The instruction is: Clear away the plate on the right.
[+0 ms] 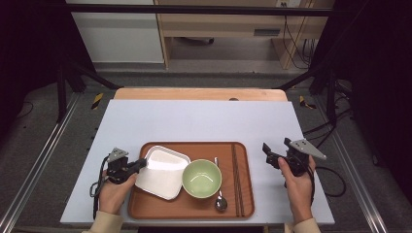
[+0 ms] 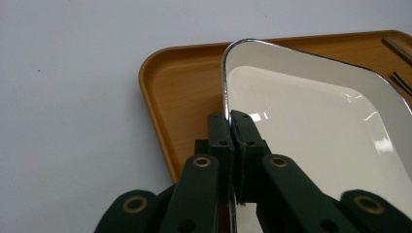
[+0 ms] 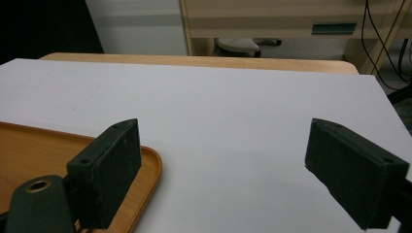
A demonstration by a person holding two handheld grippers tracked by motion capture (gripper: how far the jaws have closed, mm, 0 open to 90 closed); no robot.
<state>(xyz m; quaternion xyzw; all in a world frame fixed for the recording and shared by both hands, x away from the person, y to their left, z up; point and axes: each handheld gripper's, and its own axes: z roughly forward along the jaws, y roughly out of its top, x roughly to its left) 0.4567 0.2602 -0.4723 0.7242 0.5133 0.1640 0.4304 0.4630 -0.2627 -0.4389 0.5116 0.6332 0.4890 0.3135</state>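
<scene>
Left hand-held gripper (image 2: 230, 127) — jaws clamped on rim of white square plate (image 1: 163, 171), at left of brown tray (image 1: 245, 167). Right hand-held gripper (image 3: 223, 179) — wide open, empty. Step: plate gripped; next, likely a level lift.

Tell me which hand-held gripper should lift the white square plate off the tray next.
Left. The left hand-held gripper is already shut on the rim of the white square plate, which sits on the tray. The right hand-held gripper is open over the bare table, off the tray's right side.
</scene>
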